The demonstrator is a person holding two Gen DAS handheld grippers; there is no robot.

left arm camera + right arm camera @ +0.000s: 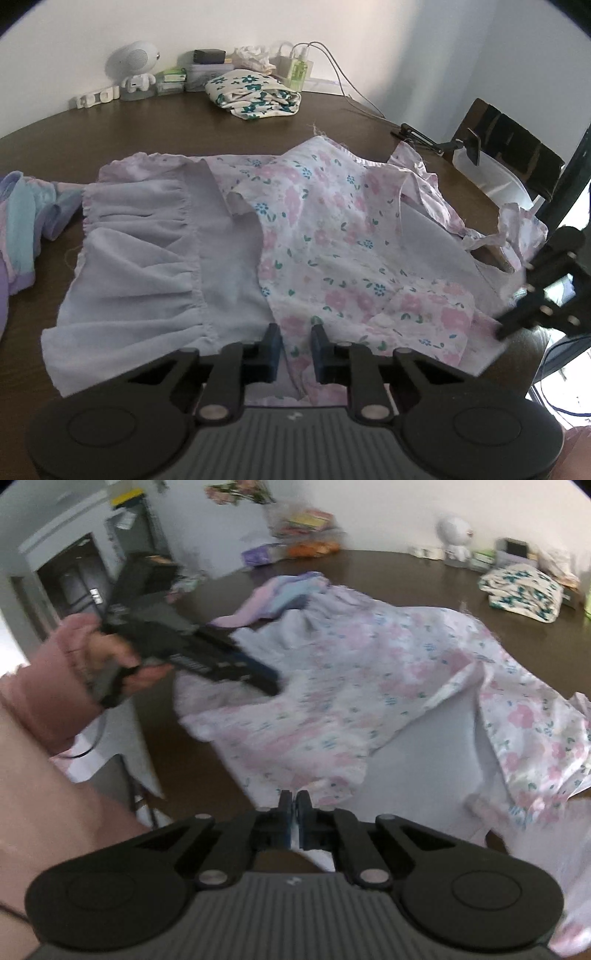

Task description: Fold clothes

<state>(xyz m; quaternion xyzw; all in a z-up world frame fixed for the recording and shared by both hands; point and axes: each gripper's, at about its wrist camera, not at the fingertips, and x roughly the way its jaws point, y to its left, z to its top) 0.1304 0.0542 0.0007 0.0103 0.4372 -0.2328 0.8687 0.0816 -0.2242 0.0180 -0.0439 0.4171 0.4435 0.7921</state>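
Two grippers on my floral dress (332,236): right gripper (294,814) pinches its edge to carry a fold, left gripper (294,349) parted over the tabletop (184,125).

White robot-shaped speaker (135,68) sitting at far table (184,122) edge w/ boxes (208,72), charger cables (332,70); dark chair (517,147) standing beside.

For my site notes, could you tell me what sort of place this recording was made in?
Most likely a room in a home: a dark wooden table with laundry such as the pink floral dress, a robot-shaped figurine and a plugged-in charger against a plain wall.
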